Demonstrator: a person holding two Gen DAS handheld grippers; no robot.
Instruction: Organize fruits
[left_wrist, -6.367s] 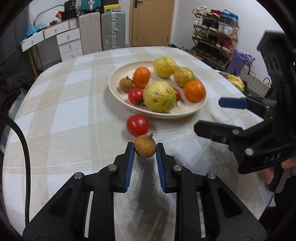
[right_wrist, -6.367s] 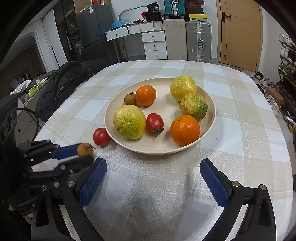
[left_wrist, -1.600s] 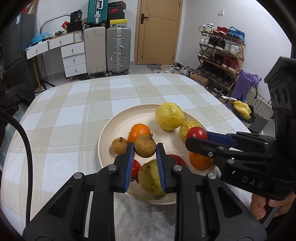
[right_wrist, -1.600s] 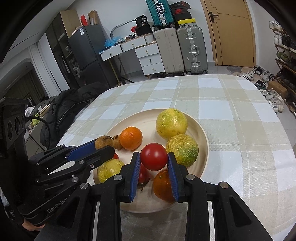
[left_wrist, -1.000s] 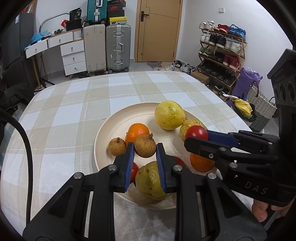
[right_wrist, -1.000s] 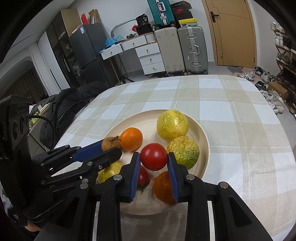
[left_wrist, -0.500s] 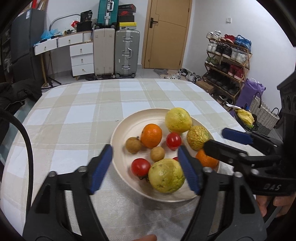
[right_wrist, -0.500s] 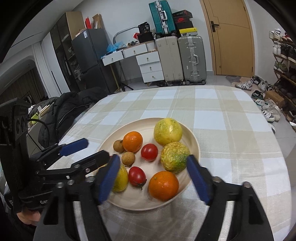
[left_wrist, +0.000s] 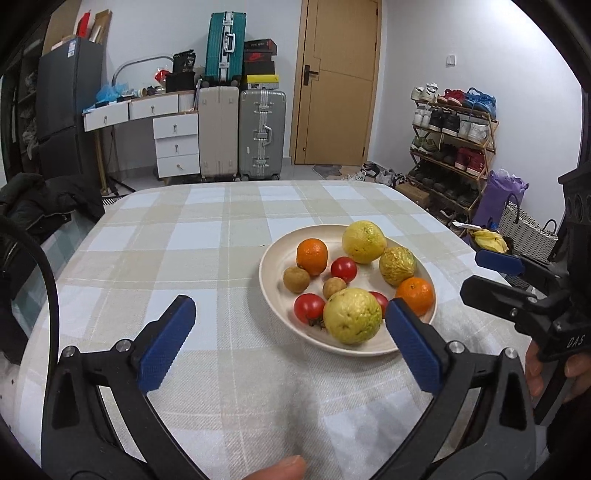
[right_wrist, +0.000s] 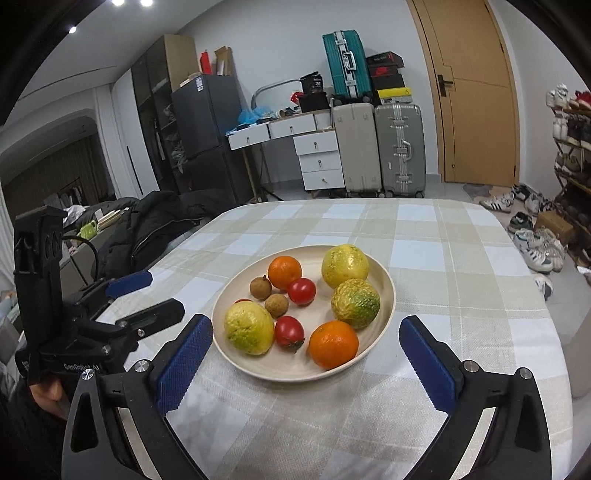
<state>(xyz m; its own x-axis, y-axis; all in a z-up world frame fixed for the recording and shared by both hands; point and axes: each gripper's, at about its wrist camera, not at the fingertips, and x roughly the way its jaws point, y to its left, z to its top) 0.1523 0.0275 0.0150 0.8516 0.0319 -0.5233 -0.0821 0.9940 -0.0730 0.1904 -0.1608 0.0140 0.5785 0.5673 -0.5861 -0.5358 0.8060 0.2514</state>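
Note:
A cream plate on the checked table holds several fruits: oranges, tomatoes, yellow-green guavas and two small brown longans. One longan and a red tomato lie loose near the plate's middle. My left gripper hangs short of the plate's near rim, its jaws opening wide with nothing between the blue pads. My right gripper is likewise drawn back from the plate, jaws opening and holding nothing. Each gripper shows in the other's view, the right gripper at the right and the left gripper at the left.
The checked tablecloth spreads to the left of the plate. A black jacket lies beyond the table's left edge. Suitcases and a shoe rack stand against the far walls. A person's hand grips the right tool.
Both grippers went from shut to wide open. The longan and the tomato left their pads and now lie in the plate. Both grippers drew back from the plate.

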